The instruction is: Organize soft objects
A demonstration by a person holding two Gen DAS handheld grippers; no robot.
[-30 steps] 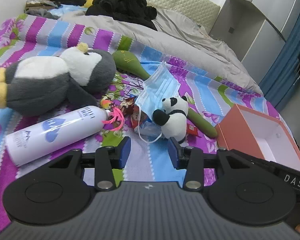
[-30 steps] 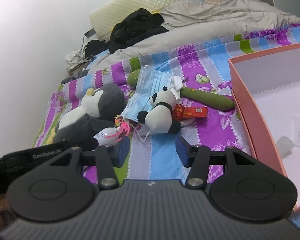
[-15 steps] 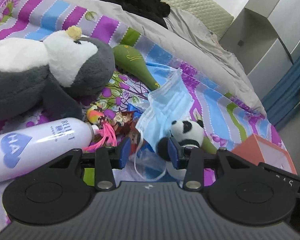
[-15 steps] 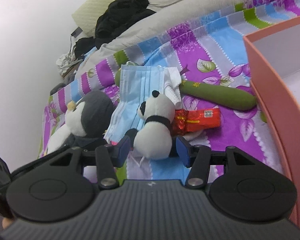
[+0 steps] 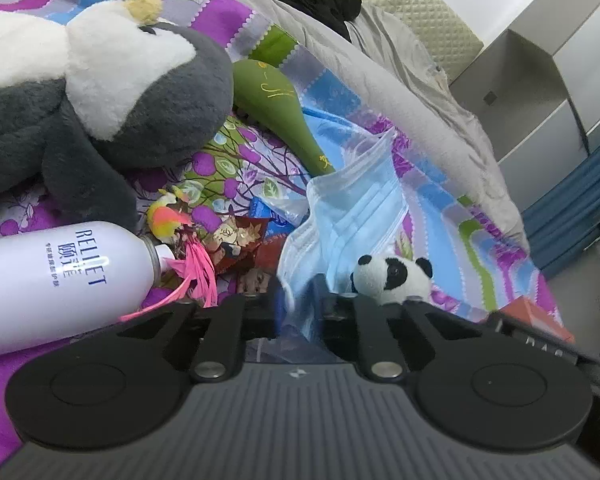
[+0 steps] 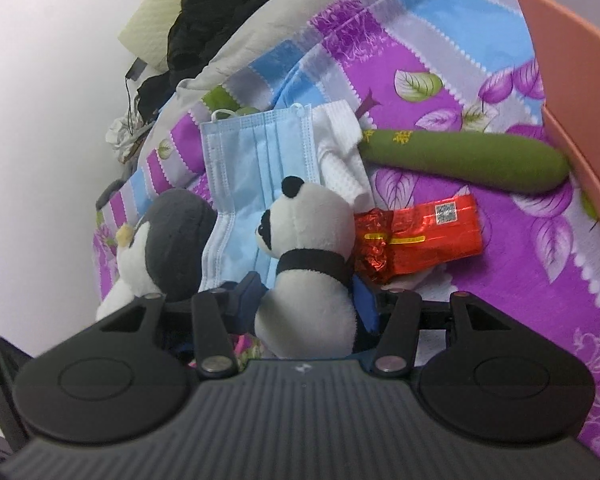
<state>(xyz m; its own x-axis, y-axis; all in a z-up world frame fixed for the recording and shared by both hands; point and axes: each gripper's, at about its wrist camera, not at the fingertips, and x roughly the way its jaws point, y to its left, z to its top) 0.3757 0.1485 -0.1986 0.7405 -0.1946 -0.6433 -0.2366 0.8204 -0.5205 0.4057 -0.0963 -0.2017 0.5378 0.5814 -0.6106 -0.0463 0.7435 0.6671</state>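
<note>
Two grippers work one heap on the striped bedspread (image 6: 440, 60): the right gripper (image 6: 306, 300) has its blue pads against the toy panda (image 6: 308, 264) (a grip around its body, apparently), while the left gripper (image 5: 298, 308) has narrowed on the blue face mask (image 5: 352, 216) lying beside it. The orange box (image 6: 572, 56) nearby is likely their destination.

Pretty clearly someone's bedroom: a bed (image 5: 340, 92) with a striped floral sheet, padded headboard (image 5: 412, 12), grey wardrobe (image 5: 540, 92), and dark clothes (image 6: 208, 28) dumped near the pillow end.
</note>
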